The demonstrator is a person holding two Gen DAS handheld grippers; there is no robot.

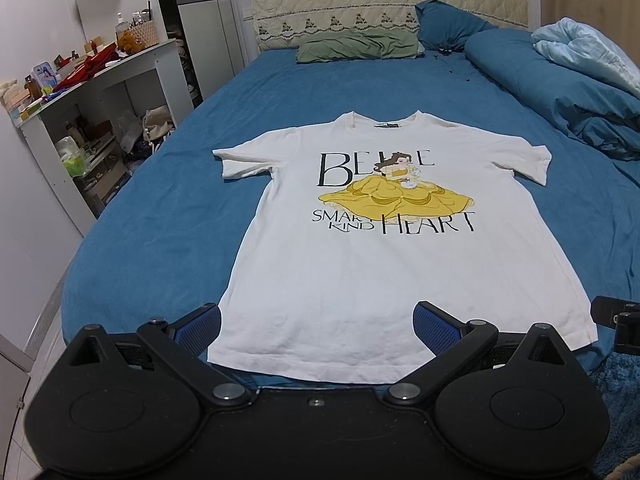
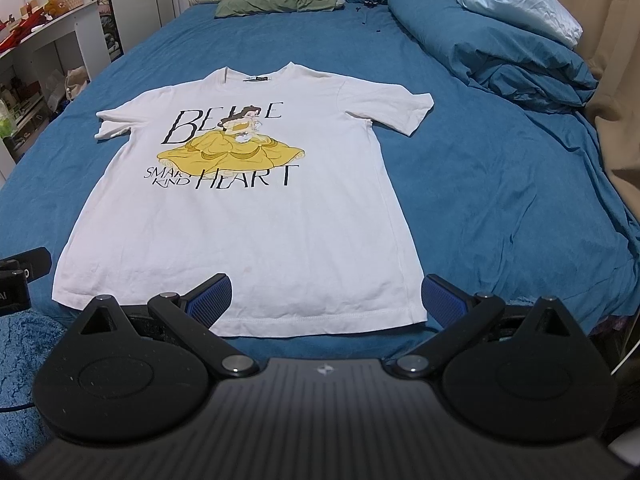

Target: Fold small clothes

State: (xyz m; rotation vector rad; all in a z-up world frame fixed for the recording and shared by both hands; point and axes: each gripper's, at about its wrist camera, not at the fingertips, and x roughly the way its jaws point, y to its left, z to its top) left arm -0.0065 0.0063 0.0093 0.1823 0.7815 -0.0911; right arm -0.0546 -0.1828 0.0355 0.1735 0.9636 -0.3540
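Left tool [image 1: 316,322]: its blue pads are standing spread wide and pinching nothing, hovering over the left half of the hem.
Right tool [image 2: 326,296]: it is likewise gaping and carrying nothing, hanging over the right half of the hem, its right pad just past the shirt's corner.
T-shirt [image 1: 372,264]: it is lying flat, print up, on the blue bed [image 1: 160,216], collar pointing toward the headboard, sleeves spread out, hem nearest the tools.
Risk, grip: the tools are likely heading for the hem; a pad could be catching the bedsheet along with the cloth, or pinching only the top layer, so the fold would be coming out skewed.
Risk, drag: pulling on the soft bed could be bunching the shirt and wrinkling the print.
Risk, crowding: the rolled duvet [image 2: 492,40] is lying well apart to the right, so it is hardly threatening.
Containers: a woven basket [image 1: 146,34] is sitting on the side shelf [image 1: 132,60], holding small bottles I cannot identify.
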